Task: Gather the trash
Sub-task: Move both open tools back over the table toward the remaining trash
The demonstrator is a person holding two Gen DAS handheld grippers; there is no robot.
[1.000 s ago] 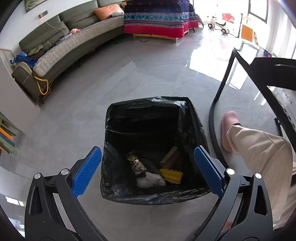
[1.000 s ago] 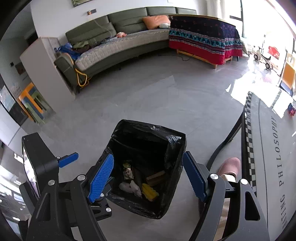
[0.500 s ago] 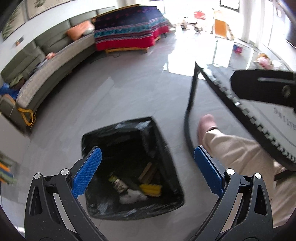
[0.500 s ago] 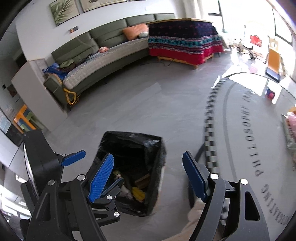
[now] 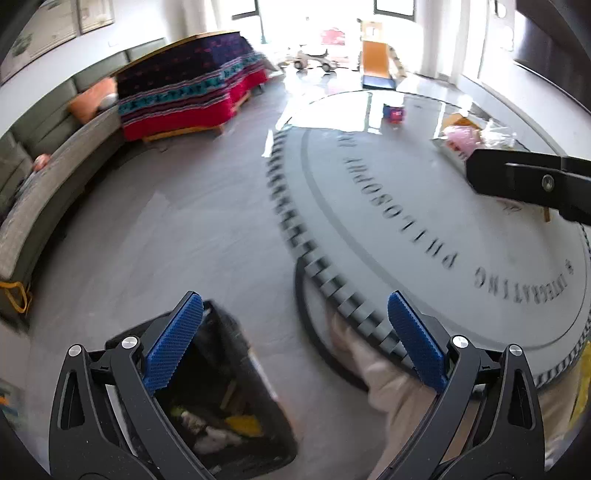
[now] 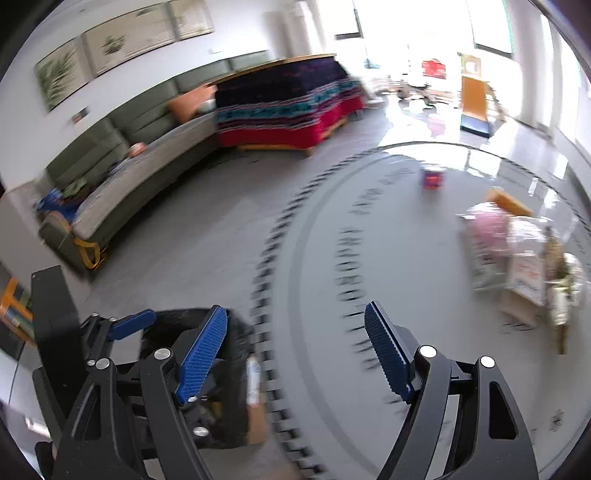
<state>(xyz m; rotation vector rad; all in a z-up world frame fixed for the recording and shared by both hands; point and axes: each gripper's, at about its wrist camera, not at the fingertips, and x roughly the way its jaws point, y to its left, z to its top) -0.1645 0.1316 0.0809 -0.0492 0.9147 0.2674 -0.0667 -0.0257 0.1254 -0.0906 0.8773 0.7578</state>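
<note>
Left gripper (image 5: 291, 347): jaws wide, nothing between them. Right gripper (image 6: 295, 354): jaws wide, empty. Trash bin (image 5: 236, 413), black-lined, on the floor beside the round table (image 5: 424, 221), already holding scraps. Remaining trash: pink and clear wrappers (image 6: 517, 251) on the table's far side, blurred. Likely step: reach for the wrappers; approach low, straddle one crumpled piece, close firmly before lifting.

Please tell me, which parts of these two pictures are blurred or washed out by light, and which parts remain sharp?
Left wrist view: the windows are blown out white, the table lettering smears, and the trash bin is soft; the left gripper is sharp. Right wrist view: blur is stronger, smearing the packages; the right gripper stays crisp.
</note>
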